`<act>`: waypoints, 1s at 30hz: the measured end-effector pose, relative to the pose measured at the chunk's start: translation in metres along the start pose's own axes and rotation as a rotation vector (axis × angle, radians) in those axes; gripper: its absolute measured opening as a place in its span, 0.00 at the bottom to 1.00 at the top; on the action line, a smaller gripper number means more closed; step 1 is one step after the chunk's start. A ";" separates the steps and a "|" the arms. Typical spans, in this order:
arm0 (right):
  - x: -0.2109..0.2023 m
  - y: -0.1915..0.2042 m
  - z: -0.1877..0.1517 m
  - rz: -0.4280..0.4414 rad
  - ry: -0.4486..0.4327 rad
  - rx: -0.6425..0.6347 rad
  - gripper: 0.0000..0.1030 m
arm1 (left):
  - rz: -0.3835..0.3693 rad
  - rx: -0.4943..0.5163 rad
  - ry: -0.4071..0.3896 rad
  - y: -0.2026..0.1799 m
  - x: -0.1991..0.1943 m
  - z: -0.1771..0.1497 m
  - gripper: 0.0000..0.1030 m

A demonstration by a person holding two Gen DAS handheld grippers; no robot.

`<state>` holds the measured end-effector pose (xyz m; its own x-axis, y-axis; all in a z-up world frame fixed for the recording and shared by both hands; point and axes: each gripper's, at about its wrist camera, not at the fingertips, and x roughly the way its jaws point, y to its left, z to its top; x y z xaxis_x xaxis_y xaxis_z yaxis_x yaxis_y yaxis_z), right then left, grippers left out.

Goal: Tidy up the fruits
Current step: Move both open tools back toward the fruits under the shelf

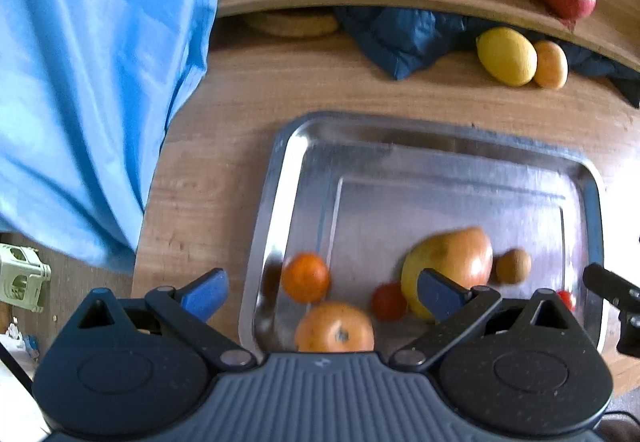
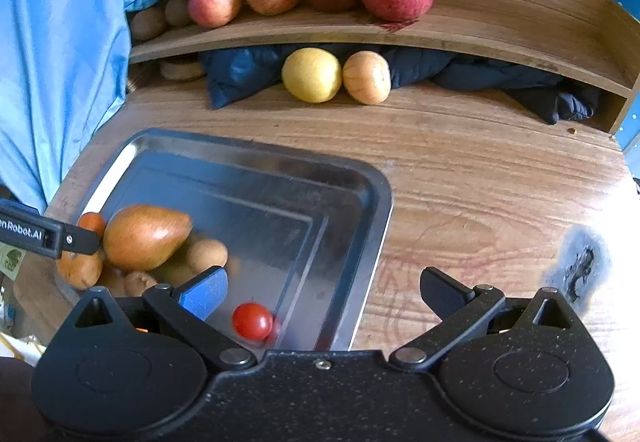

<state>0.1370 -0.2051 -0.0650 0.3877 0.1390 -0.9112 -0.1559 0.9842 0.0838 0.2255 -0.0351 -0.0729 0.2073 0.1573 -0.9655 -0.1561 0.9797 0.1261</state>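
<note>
Steel tray [image 2: 362, 202] on surface holds mango [image 2: 146, 236], oranges, tomato [image 2: 253, 321] | left tool [image 1: 320, 292] and right tool [image 2: 320, 292] both spread, empty | step: picking next fruit | next: reach lemon [image 2: 311, 75] by shelf [image 2: 480, 38], close gently

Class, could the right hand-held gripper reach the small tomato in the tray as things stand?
Probably yes: the right hand-held gripper is open, the tomato lies just ahead with nothing between them.
</note>
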 end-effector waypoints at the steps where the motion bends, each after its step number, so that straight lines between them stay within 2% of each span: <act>1: 0.001 -0.001 0.001 -0.003 -0.002 0.005 0.99 | -0.001 0.003 -0.003 0.000 0.001 0.003 0.99; 9: 0.012 -0.008 0.009 -0.029 -0.004 0.045 0.99 | -0.027 0.034 -0.019 -0.011 0.005 0.028 0.99; 22: 0.020 -0.015 0.023 -0.087 -0.060 0.123 0.99 | -0.078 0.071 -0.042 -0.028 0.014 0.058 0.99; 30: 0.028 -0.018 0.029 -0.112 -0.058 0.142 0.99 | -0.110 0.078 -0.044 -0.045 0.024 0.078 0.99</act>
<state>0.1765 -0.2155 -0.0800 0.4480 0.0297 -0.8935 0.0191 0.9989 0.0428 0.3133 -0.0660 -0.0843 0.2612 0.0523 -0.9639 -0.0548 0.9977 0.0393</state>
